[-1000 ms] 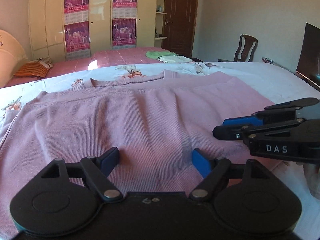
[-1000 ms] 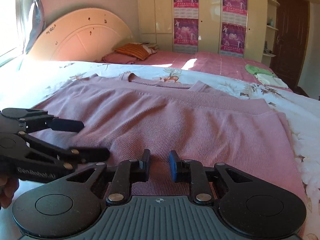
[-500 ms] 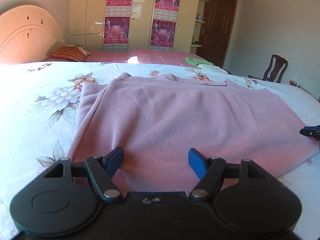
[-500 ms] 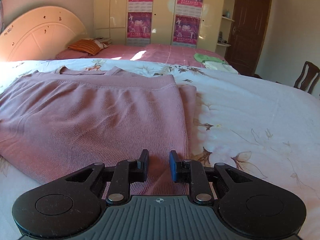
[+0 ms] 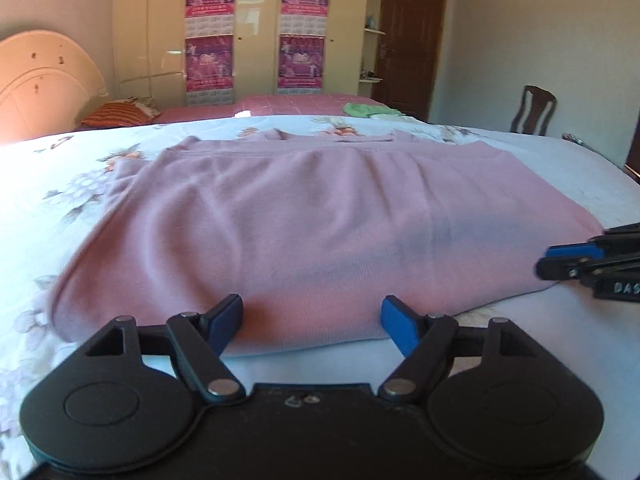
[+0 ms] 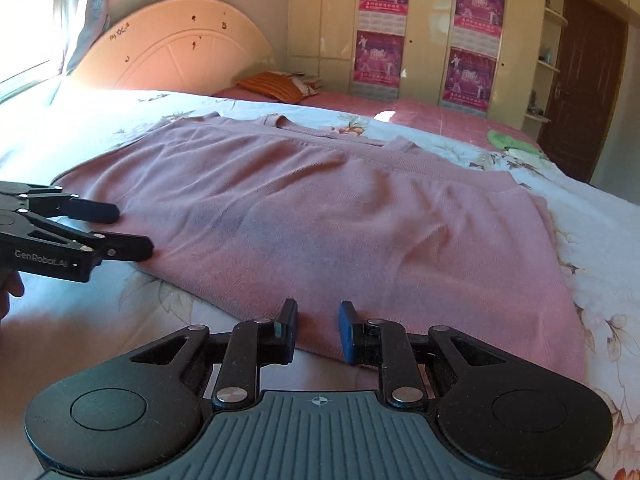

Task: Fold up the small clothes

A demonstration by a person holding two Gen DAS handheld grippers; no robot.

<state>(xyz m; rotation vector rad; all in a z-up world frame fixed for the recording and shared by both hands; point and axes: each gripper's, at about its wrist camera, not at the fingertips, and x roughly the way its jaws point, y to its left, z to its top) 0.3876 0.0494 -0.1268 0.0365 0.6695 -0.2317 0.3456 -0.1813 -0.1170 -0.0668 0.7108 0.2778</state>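
A pink knitted sweater (image 5: 320, 216) lies folded flat on the flowered bedsheet (image 5: 52, 184), neckline at the far side. My left gripper (image 5: 312, 312) hovers at the sweater's near folded edge. Its jaws are opening wide, and the edge shows between them without either pad pressing on it. In the right wrist view this gripper (image 6: 134, 231) sits at the sweater's (image 6: 340, 208) near left corner. My right gripper (image 6: 318, 320) is low over the near edge, its blue pads a narrow gap apart, gripping nothing. It enters the left wrist view (image 5: 544, 260) at the sweater's right corner.
Behind lies a second bed with a pink cover (image 5: 296, 102), carrying green and white clothes (image 5: 362, 109) and an orange striped pillow (image 6: 276, 86). A headboard (image 6: 176, 48), a wardrobe with posters (image 5: 256, 32), a dark door (image 5: 412, 40) and a chair (image 5: 538, 110) line the room. A hand (image 6: 8, 288) shows at the left.
Both views have swung sideways along the sweater's near edge and back. The right gripper went to the sweater's right side and has returned leftward. The left gripper is again in its view.
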